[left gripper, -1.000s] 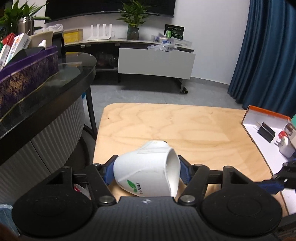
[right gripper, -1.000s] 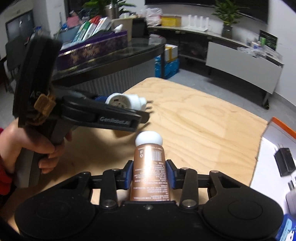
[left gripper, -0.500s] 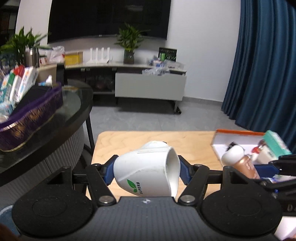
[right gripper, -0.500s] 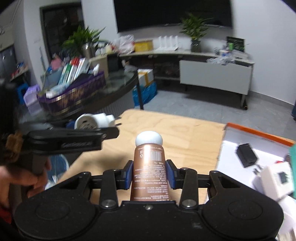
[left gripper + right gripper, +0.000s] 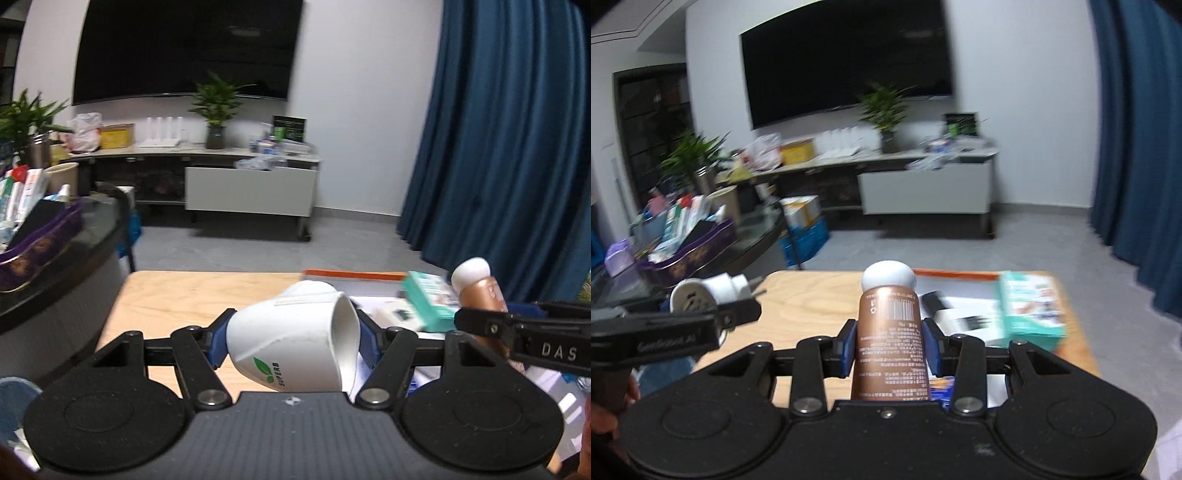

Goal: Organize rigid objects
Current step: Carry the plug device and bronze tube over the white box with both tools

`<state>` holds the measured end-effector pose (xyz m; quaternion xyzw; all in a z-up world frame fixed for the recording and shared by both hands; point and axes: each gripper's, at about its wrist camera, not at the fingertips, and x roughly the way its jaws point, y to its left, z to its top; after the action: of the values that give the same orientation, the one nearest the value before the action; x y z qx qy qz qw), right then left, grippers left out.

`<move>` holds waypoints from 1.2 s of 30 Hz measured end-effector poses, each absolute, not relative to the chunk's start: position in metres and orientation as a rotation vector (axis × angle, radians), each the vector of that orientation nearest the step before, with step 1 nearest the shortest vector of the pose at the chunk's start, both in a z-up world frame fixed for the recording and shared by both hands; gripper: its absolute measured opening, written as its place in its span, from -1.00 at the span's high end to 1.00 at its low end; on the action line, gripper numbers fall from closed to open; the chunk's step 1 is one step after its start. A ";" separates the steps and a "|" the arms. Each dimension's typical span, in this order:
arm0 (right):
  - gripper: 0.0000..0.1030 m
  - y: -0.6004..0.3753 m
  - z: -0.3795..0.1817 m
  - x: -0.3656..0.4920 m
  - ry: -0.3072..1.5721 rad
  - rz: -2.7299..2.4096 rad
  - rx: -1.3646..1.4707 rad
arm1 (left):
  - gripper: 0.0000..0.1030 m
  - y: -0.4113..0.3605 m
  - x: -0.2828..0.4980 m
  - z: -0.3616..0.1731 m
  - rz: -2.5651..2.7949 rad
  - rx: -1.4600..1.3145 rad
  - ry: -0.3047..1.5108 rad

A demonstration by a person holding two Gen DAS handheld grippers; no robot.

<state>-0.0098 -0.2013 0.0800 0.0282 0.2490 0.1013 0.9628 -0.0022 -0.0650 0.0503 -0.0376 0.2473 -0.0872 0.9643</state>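
My left gripper (image 5: 293, 341) is shut on a white cup (image 5: 291, 343) with a green leaf logo, held on its side with the mouth to the right, above the wooden table (image 5: 177, 299). It also shows at the left of the right wrist view (image 5: 701, 295). My right gripper (image 5: 891, 341) is shut on a copper-coloured bottle (image 5: 891, 339) with a white cap, held upright; the bottle shows at the right of the left wrist view (image 5: 480, 288). A white tray (image 5: 960, 284) with an orange rim lies on the table's right half.
On the tray lie a teal box (image 5: 1028, 310), a black charger (image 5: 932, 301) and other small items. A dark round counter (image 5: 74, 236) with a purple box (image 5: 40, 240) stands left of the table. Blue curtains (image 5: 509, 147) hang at the right.
Both grippers have risen and tilted upward with their loads; the table sits lower in both views. The left gripper has moved right, closer to the tray and the right gripper.
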 end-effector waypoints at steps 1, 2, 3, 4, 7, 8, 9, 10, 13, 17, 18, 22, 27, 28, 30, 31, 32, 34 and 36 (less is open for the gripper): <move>0.10 -0.209 0.083 -0.014 0.494 0.184 0.062 | -0.31 -0.072 -0.001 0.052 -0.192 -0.075 0.500; 0.10 -0.215 0.085 -0.019 0.482 0.168 0.069 | -0.31 -0.077 -0.001 0.053 -0.205 -0.088 0.498; 0.10 -0.221 0.087 -0.023 0.472 0.157 0.081 | -0.31 -0.082 0.000 0.054 -0.207 -0.091 0.500; 0.10 -0.227 0.089 -0.027 0.464 0.142 0.086 | -0.31 -0.088 0.000 0.056 -0.207 -0.081 0.491; 0.10 -0.243 0.090 -0.033 0.450 0.099 0.112 | -0.31 -0.101 -0.002 0.059 -0.232 -0.083 0.477; 0.10 -0.248 0.089 -0.033 0.449 0.094 0.132 | -0.31 -0.106 -0.004 0.059 -0.234 -0.085 0.472; 0.10 -0.251 0.088 -0.034 0.447 0.086 0.141 | -0.31 -0.109 -0.006 0.059 -0.234 -0.084 0.467; 0.10 -0.254 0.086 -0.034 0.445 0.079 0.141 | -0.31 -0.112 -0.008 0.058 -0.236 -0.089 0.467; 0.10 -0.258 0.082 -0.035 0.449 0.081 0.149 | -0.31 -0.120 -0.013 0.055 -0.233 -0.077 0.468; 0.10 -0.260 0.079 -0.033 0.450 0.073 0.158 | -0.30 -0.124 -0.015 0.051 -0.226 -0.062 0.471; 0.10 -0.259 0.079 -0.033 0.450 0.068 0.154 | -0.30 -0.125 -0.015 0.051 -0.225 -0.062 0.475; 0.10 -0.255 0.077 -0.027 0.457 0.060 0.142 | -0.30 -0.123 -0.008 0.047 -0.204 -0.074 0.497; 0.10 -0.252 0.073 -0.023 0.466 0.054 0.138 | -0.30 -0.127 -0.010 0.046 -0.187 -0.050 0.504; 0.10 -0.253 0.073 -0.022 0.468 0.055 0.141 | -0.30 -0.126 -0.009 0.045 -0.192 -0.049 0.507; 0.10 -0.252 0.070 -0.021 0.474 0.053 0.140 | -0.30 -0.128 -0.010 0.043 -0.191 -0.044 0.510; 0.10 -0.251 0.069 -0.020 0.477 0.054 0.138 | -0.30 -0.128 -0.010 0.042 -0.192 -0.041 0.512; 0.10 -0.251 0.068 -0.019 0.479 0.054 0.136 | -0.30 -0.129 -0.010 0.041 -0.195 -0.042 0.516; 0.10 -0.252 0.065 -0.018 0.482 0.054 0.138 | -0.30 -0.129 -0.011 0.039 -0.193 -0.040 0.519; 0.10 -0.253 0.063 -0.016 0.488 0.053 0.142 | -0.30 -0.129 -0.009 0.037 -0.197 -0.044 0.528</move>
<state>-0.0160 -0.2531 0.0634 0.0700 0.2412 0.0260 0.9676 -0.0087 -0.1289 0.0374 -0.0216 0.2604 -0.0973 0.9603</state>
